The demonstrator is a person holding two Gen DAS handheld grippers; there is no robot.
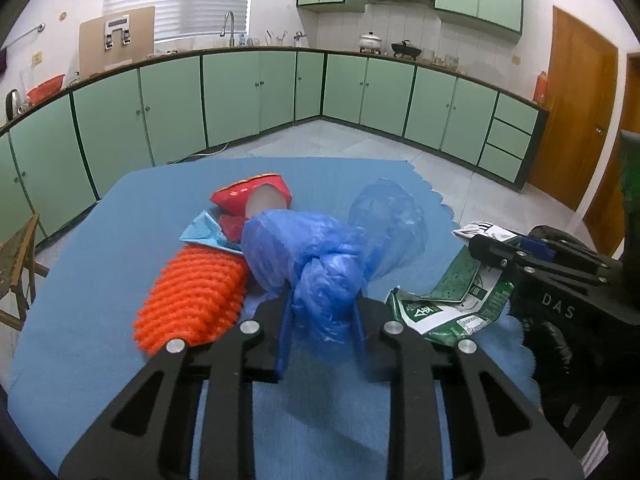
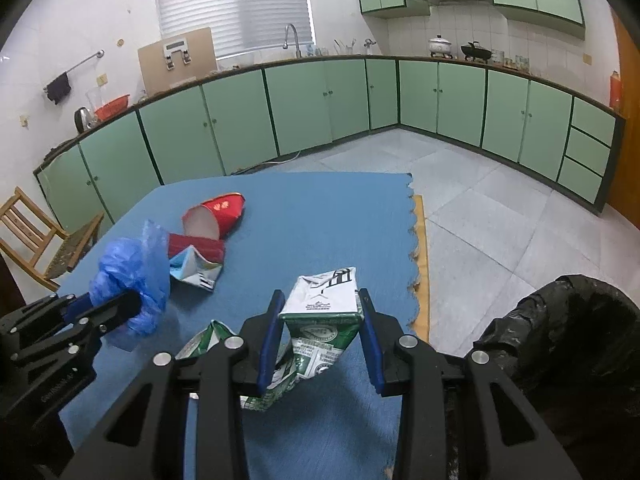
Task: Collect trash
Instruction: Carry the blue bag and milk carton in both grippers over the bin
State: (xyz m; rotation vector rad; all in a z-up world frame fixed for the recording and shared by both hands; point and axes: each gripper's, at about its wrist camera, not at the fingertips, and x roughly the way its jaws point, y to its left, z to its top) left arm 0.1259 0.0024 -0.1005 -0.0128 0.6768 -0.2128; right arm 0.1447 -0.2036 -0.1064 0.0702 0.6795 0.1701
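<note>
My left gripper point(image 1: 322, 308) is shut on a knotted blue plastic bag point(image 1: 320, 252) and holds it over the blue mat point(image 1: 120, 220); the bag also shows in the right wrist view point(image 2: 132, 276). My right gripper point(image 2: 322, 320) is shut on a green and white carton point(image 2: 320, 320), seen from the left wrist too point(image 1: 452, 300). A second crushed green carton point(image 2: 208, 340) lies under it. A red paper cup point(image 2: 216, 216), a red wrapper point(image 2: 196, 246) and a light blue carton point(image 2: 192, 272) lie on the mat. An orange foam net point(image 1: 192, 300) lies left of the bag.
A black trash bag point(image 2: 568, 328) stands open at the right of the mat on the tiled floor point(image 2: 500, 220). A wooden chair point(image 2: 36, 236) stands at the left. Green kitchen cabinets point(image 2: 304, 108) run along the back.
</note>
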